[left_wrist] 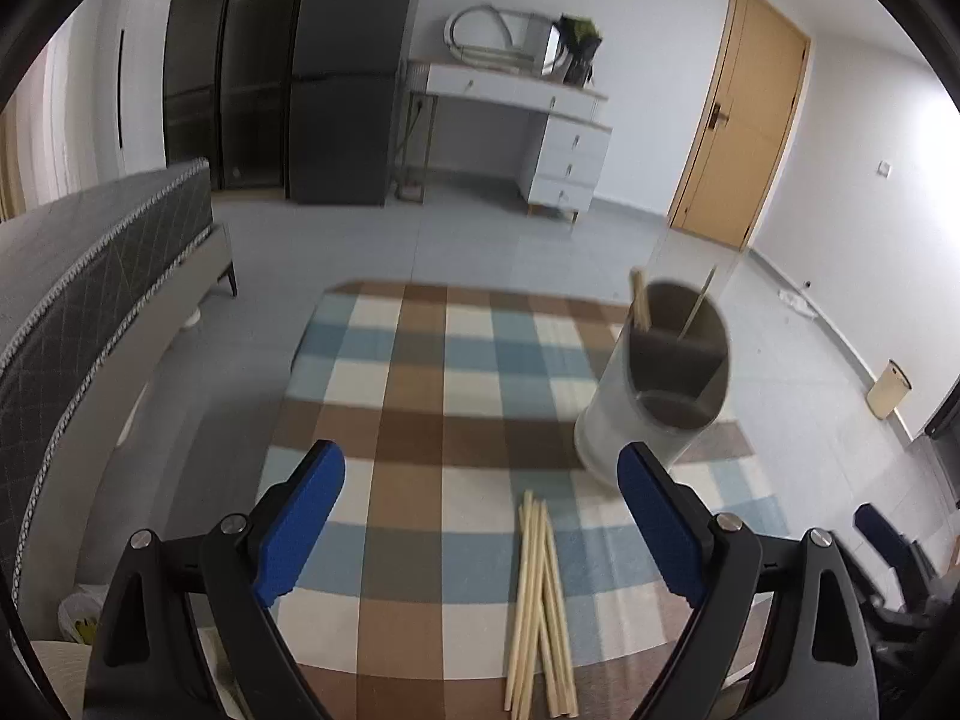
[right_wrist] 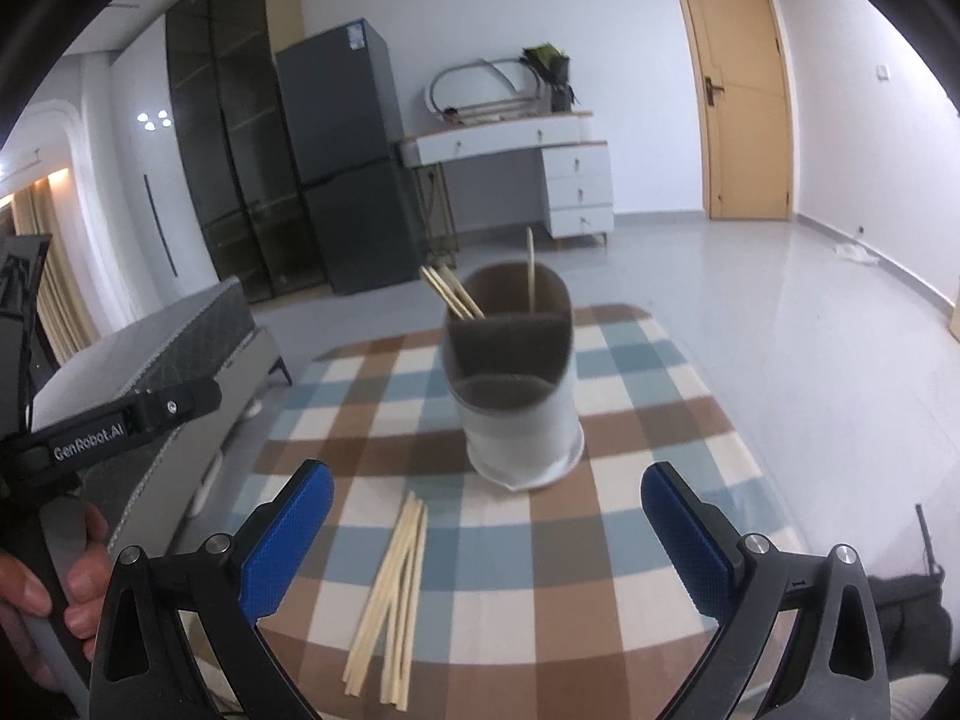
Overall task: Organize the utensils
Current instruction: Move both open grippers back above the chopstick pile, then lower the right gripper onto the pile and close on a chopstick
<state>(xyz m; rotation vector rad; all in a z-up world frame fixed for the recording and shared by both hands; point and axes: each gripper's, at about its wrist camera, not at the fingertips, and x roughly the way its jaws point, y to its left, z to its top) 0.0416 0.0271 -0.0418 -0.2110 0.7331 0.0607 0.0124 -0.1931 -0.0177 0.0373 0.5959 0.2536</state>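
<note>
Checked worktop (right_wrist: 660,396)
A white utensil holder (right_wrist: 522,420) and loose chopsticks (right_wrist: 393,588) are carried, near each other but apart.

Pale grey tiled floor (right_wrist: 750,312) runs back to plain white walls (right_wrist: 852,90), glossy under soft, even light. At the far wall there's a wooden door (right_wrist: 744,102), shut, and left of it a white dressing desk (right_wrist: 540,168) with drawers, an oval mirror (right_wrist: 474,87) and a dark plant (right_wrist: 552,75) on top. Next along, a grey fridge (right_wrist: 348,162) stands beside a tall dark glass-fronted cabinet (right_wrist: 228,150). On the left sits a grey quilted bed (left_wrist: 84,276). Warm glow over curtains (right_wrist: 48,276) at the far left edge.
</note>
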